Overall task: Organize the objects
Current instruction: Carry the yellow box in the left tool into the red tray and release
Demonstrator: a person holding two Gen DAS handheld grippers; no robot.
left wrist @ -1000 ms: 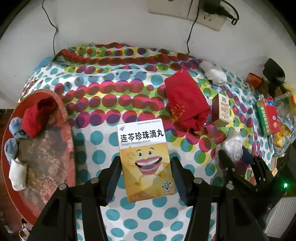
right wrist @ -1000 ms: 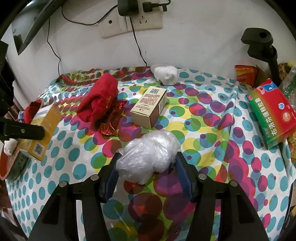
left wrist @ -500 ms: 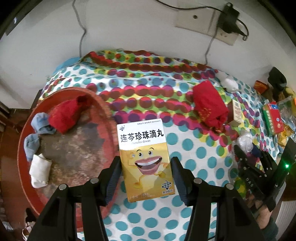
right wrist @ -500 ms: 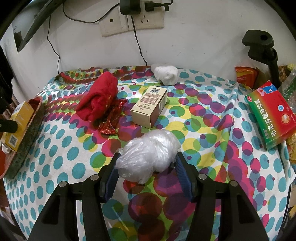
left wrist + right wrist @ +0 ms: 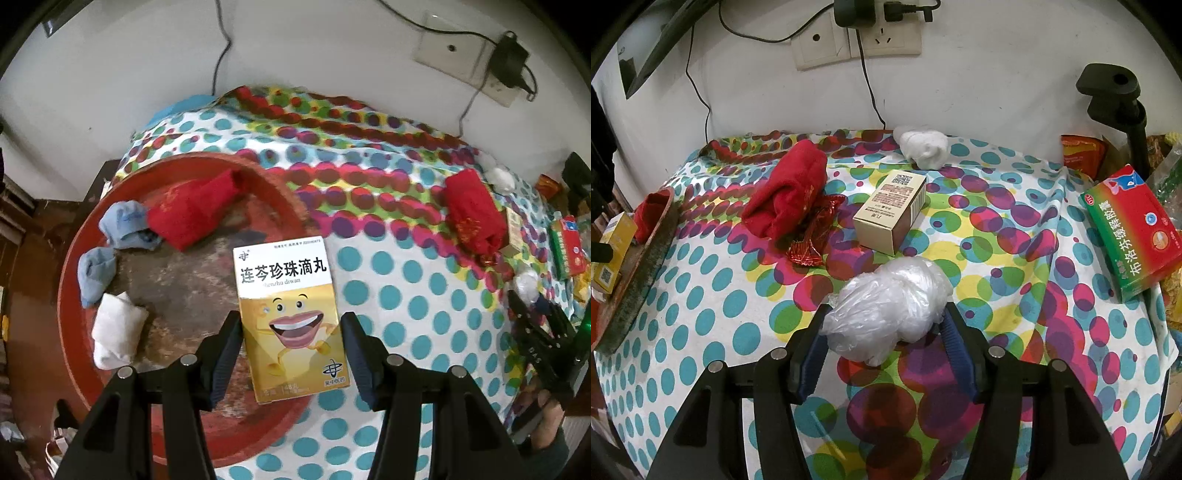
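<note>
Holding socks (image 5: 192, 216): red tray (image 5: 74, 280)

left wrist view steeply down over red tray (image 5: 74, 295), right wrist view slanting across dotted tablecloth (image 5: 713, 314), both share it

White wall sockets (image 5: 857, 38) sit at the frame's top, a black adapter (image 5: 855, 13) plugged in. A black clamp stand (image 5: 1115, 96) occupies the upper right.

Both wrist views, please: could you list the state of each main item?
Yellow cartoon-face medicine box: held upright by left gripper, above round red tray.
Crumpled clear plastic bag: between right gripper fingers.
Beige cardboard box: lying on dotted cloth.
</note>
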